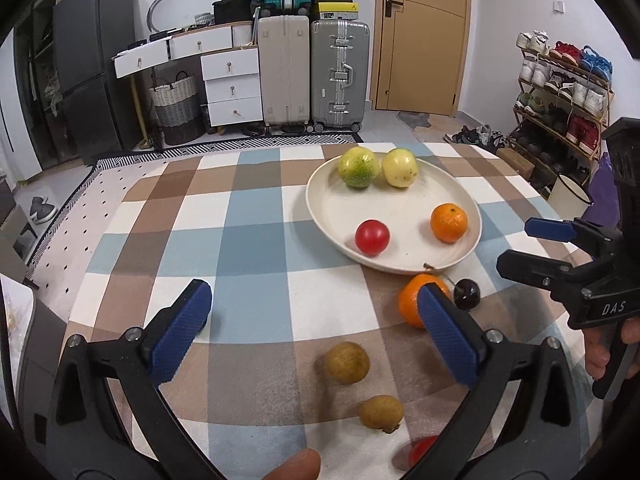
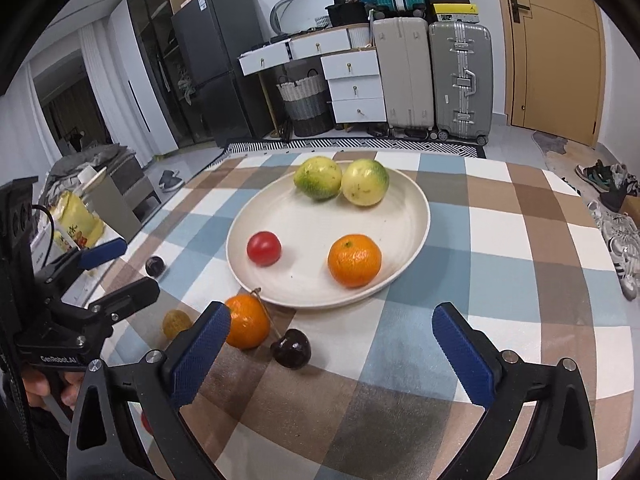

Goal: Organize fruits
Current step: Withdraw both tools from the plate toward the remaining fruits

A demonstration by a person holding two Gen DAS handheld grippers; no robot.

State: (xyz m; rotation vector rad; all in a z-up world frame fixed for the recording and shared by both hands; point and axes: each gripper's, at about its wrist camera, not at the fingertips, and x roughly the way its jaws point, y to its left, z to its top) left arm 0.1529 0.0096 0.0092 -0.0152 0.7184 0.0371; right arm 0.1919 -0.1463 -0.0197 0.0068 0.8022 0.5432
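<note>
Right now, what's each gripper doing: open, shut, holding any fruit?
Left gripper: jaws wide open, holding nothing.
Right gripper: jaws wide open, holding nothing.

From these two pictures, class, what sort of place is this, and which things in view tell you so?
Most likely a room in a home, used partly for storage: a shoe rack full of shoes, suitcases stacked by the door, and a fridge.

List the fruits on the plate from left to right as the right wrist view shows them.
Small red tomato → greenish-yellow round fruit → orange mandarin → pale yellow round fruit, all on the cream plate.
</note>
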